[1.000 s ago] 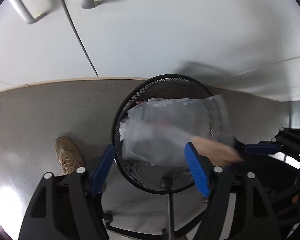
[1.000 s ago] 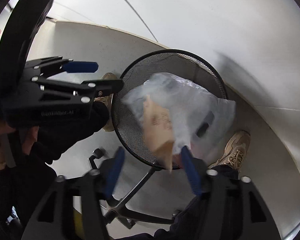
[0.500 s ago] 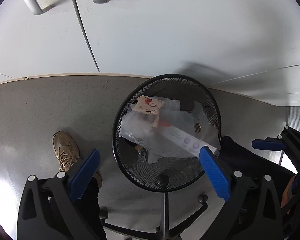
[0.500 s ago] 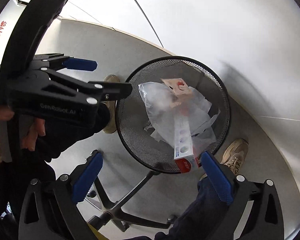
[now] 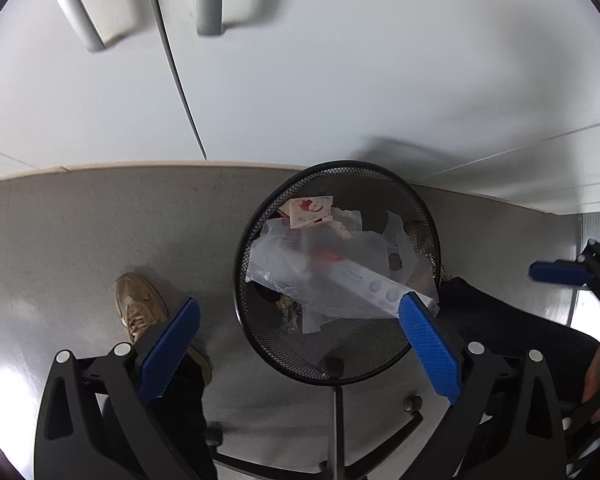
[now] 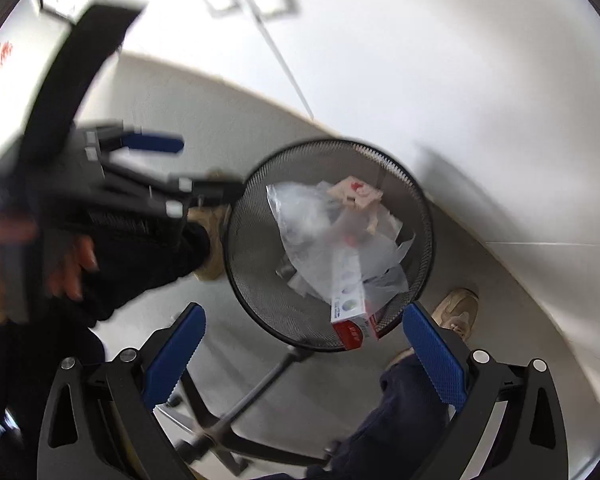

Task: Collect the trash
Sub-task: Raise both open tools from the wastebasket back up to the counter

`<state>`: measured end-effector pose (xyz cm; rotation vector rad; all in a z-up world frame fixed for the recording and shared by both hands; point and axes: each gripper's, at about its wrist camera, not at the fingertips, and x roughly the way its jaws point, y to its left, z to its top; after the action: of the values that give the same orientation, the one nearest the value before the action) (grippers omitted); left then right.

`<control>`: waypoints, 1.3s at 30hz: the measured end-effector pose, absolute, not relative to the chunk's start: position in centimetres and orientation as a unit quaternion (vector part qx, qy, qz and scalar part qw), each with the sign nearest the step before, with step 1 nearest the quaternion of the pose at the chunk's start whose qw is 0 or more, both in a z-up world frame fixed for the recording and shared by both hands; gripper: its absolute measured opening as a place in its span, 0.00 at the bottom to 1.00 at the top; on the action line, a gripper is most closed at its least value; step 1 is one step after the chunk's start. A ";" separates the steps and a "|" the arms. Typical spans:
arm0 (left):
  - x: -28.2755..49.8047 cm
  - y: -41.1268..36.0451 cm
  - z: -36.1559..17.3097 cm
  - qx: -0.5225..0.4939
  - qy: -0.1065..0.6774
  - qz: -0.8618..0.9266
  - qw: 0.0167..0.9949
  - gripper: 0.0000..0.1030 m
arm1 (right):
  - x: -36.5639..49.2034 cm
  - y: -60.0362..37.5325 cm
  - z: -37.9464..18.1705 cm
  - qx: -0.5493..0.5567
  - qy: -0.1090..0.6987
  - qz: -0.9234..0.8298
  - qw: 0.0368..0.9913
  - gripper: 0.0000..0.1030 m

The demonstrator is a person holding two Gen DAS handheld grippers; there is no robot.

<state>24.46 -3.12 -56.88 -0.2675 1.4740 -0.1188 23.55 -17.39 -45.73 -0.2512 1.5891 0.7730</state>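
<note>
Mesh bin [image 5: 416, 204] of trash [image 5: 320, 264] below both wide-open claws

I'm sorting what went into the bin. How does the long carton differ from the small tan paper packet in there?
The long carton is a narrow white box with a red end; the tan paper packet is flat, squarish and crumpled, with a red print.
The carton leans on the near rim of the mesh bin, its end poking over; the packet lies at the far side.
The carton lies under the clear plastic bag; the packet lies on it.
Both are in the bin.

Black mesh bin [image 5: 416, 360], clear bag [image 5: 300, 268], tan shoe [image 5: 138, 304].
</note>
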 end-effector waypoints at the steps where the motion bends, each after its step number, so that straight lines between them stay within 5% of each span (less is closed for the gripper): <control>1: 24.1 -3.1 -56.2 -0.122 0.665 -0.057 0.735 0.96 | 23.8 -18.0 -45.0 -0.083 0.696 0.335 0.630 0.97; 8: 20.9 -2.8 -49.4 -0.133 0.623 -0.079 0.767 0.96 | 21.6 -20.6 -38.4 -0.084 0.651 0.348 0.669 0.97; 26: 11.7 -4.4 -21.0 -0.051 0.440 -0.097 0.891 0.96 | 17.8 -27.0 -13.7 -0.095 0.447 0.404 0.792 0.97; 39: 17.6 -1.9 -9.0 0.028 0.344 -0.072 0.936 0.96 | 26.2 -30.4 -3.9 -0.113 0.368 0.381 0.841 0.97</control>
<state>17.64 -1.92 -8.99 0.0582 0.7028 -0.1462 26.24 -30.45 -3.92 -0.2395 0.7769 0.8047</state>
